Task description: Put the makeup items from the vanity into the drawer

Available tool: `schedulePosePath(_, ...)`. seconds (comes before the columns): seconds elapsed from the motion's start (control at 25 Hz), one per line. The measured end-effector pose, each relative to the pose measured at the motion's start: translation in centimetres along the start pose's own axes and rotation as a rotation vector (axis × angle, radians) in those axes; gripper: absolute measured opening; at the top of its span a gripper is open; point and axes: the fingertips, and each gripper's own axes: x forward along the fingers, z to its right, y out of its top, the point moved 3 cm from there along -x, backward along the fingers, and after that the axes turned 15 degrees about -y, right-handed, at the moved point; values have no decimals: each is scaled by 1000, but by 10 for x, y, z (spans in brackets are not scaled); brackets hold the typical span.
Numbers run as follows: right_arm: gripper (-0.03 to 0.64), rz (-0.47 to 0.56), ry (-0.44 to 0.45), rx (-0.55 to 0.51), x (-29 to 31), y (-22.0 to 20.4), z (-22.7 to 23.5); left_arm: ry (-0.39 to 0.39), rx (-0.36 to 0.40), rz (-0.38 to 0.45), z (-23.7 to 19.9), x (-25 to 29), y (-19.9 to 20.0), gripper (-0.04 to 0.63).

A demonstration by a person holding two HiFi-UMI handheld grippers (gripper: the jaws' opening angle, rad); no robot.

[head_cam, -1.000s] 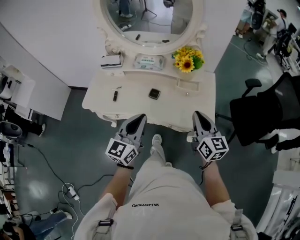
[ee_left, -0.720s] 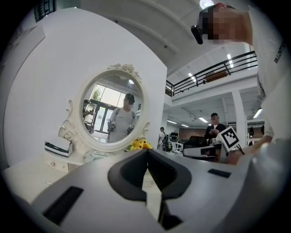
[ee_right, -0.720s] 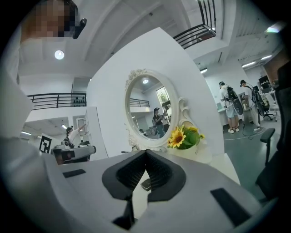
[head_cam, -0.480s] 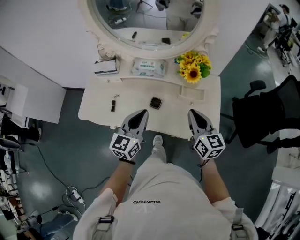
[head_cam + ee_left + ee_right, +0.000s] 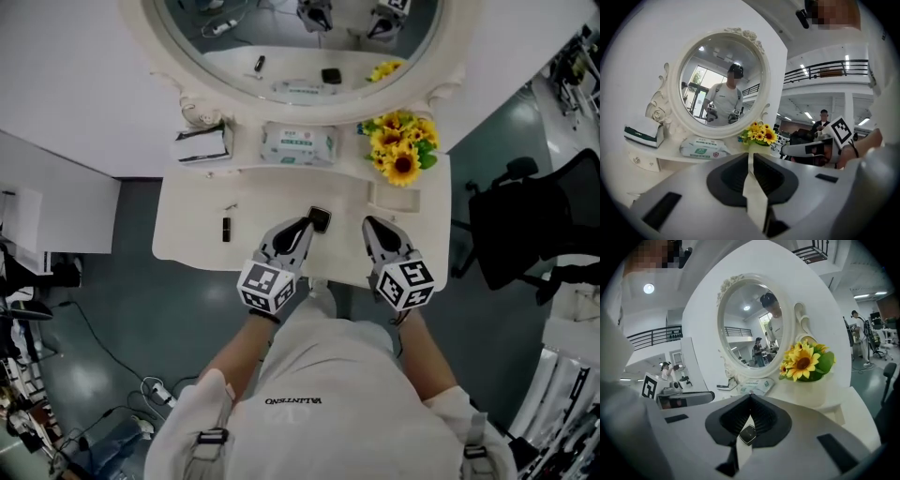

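From the head view, on the glossy cream table (image 5: 187, 225): square black compact (image 5: 319, 219) just beside the left tool (image 5: 307, 224), slim dark stick (image 5: 226, 229) well to its left, soft wipes pack (image 5: 298, 143) and sunflowers (image 5: 403, 155) behind; in the left gripper view, jaws only just parting, empty; in the right gripper view, right tool (image 5: 750, 398) closed at the tips, gripping nothing.

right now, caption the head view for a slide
Left gripper and right gripper, both shut, hover over a white vanity near a dark compact.

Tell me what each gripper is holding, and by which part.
Nothing. The left gripper and the right gripper both have their fingers shut and empty. The compact lies free on the vanity by the left gripper's tip.
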Motion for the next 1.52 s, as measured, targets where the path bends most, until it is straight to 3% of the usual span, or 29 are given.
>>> schedulePosePath(0.16, 11, -22, -13, 10, 21, -3, -1, -25, -49, -31, -16, 16, -11, 108)
schedulePosePath(0.48, 11, -98, -9, -9, 41, -21, 3, 9, -89, -126, -30, 37, -34, 308)
schedulePosePath(0.76, 11, -186, 14, -29, 56, -42, 14, 107, -112, -205, -38, 50, -53, 431)
schedulePosePath(1.28, 11, -286, 46, -20, 76, -79, 27, 223, -195, -333, -46, 74, -107, 453)
schedulePosePath(1.52, 11, -323, 29, 4, 86, -95, 35, 258, -185, -381, -55, 80, -124, 453)
